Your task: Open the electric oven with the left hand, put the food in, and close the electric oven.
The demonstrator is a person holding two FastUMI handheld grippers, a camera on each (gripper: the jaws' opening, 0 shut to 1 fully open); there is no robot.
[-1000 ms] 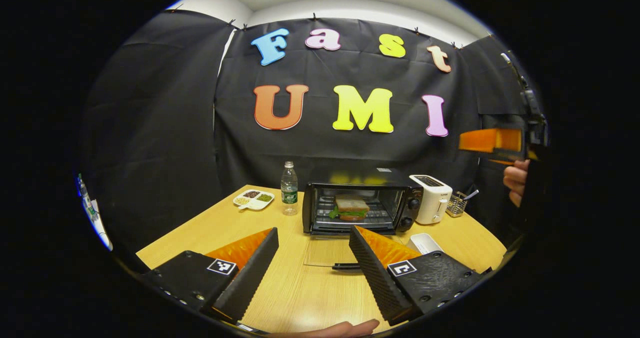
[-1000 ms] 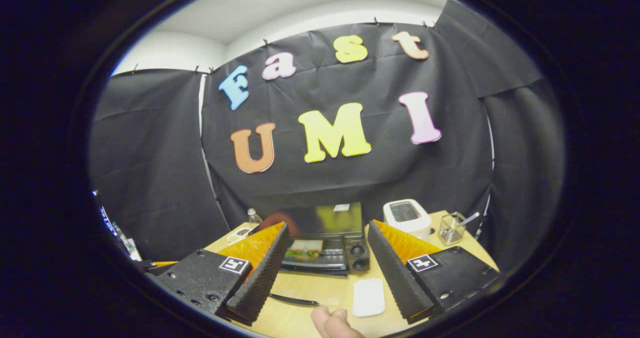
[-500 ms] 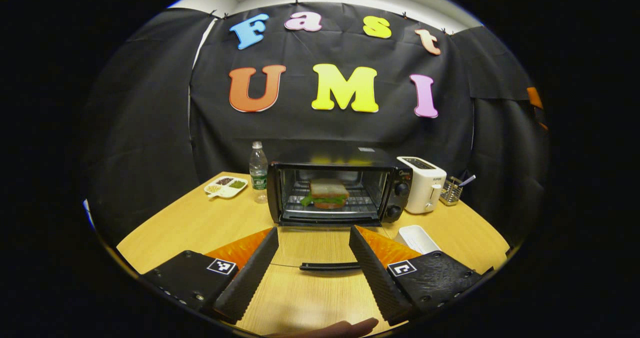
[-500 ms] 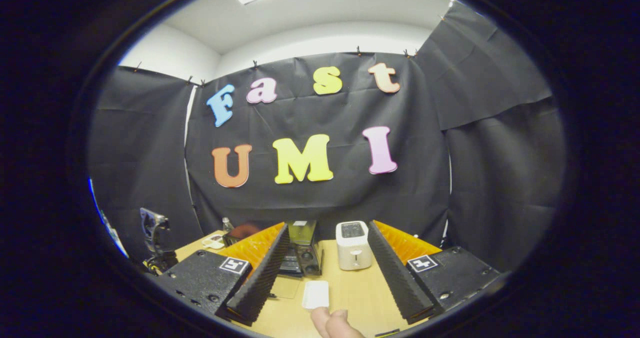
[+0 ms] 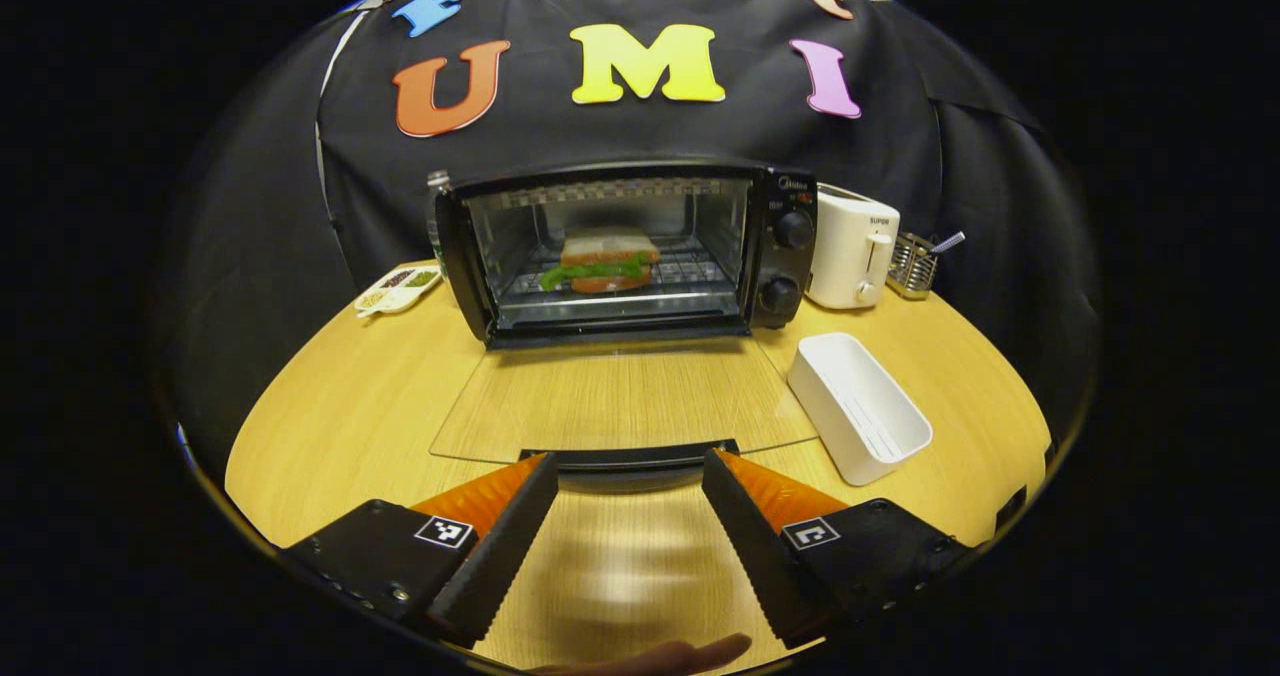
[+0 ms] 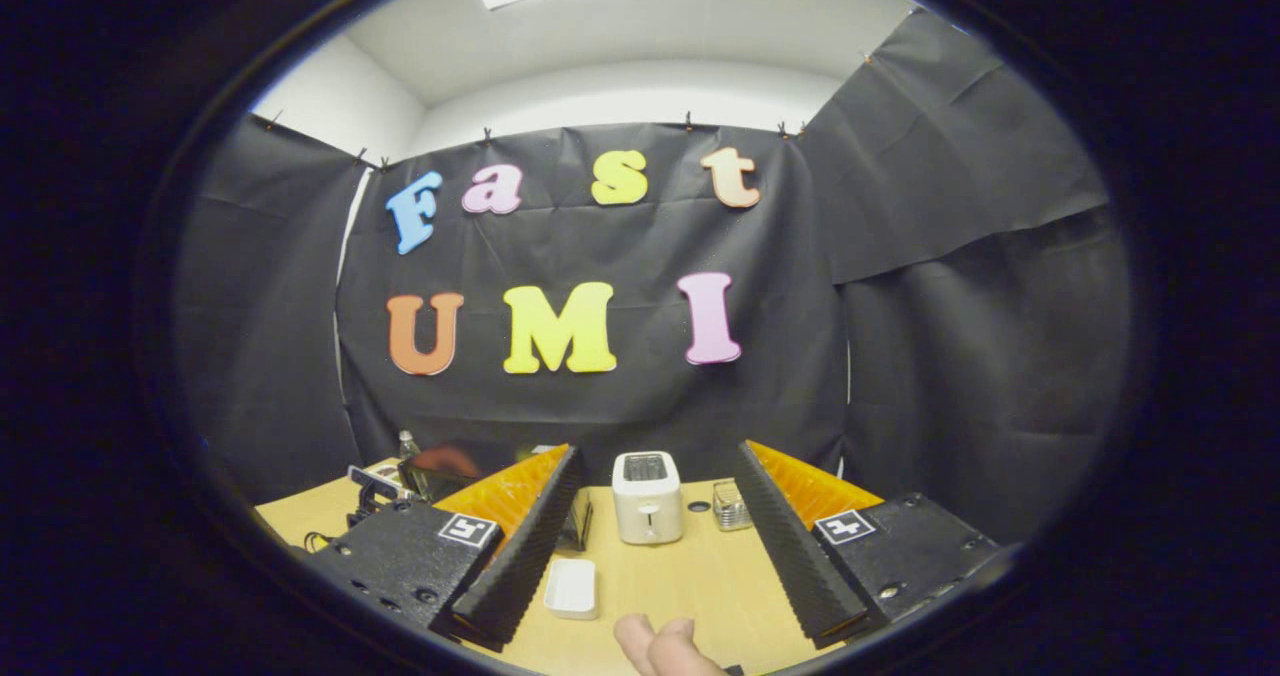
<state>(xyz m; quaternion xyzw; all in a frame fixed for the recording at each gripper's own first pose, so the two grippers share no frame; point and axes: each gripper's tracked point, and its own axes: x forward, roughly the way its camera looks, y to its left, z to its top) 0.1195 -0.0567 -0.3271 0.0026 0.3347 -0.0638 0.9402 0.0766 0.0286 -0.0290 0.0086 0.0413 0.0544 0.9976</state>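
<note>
Your left hand-held gripper (image 5: pixel 630 476) has come down and forward over the last second: the oven that sat small and far across the bench now looms close, and the door handle (image 5: pixel 630 456) has slid from well ahead of the fingers to lying right between their tips. The fingers are spread wide, one to each side of the bar, holding nothing. Your right hand-held gripper (image 6: pixel 655 521) has swung away from the oven toward the toaster (image 6: pixel 647 496) and now points mostly at the booth wall; its fingers are also spread and empty.

What that means: the sandwich (image 5: pixel 603 259) already sits on the wire rack inside the electric oven (image 5: pixel 625 251), and the door (image 5: pixel 620 401) lies folded flat on the bench (image 5: pixel 330 416). So opening and loading look done, and you seem to be lining up on the handle to lift the door shut.

The door is a clear glass pane; the wood grain shows straight through it, so its edges are easy to misjudge. The handle is a slim, dark, slightly bowed bar along the front edge, smooth-looking and low to the bench, which leaves little room to get a finger under it. The gripper fingers are wedge-shaped with ridged inner faces, which should help on that bar. The oven is a dark metal box with two round knobs on its right side. Just right of the door lies an open white rectangular container (image 5: pixel 858 408), plastic by the look of it.
</note>
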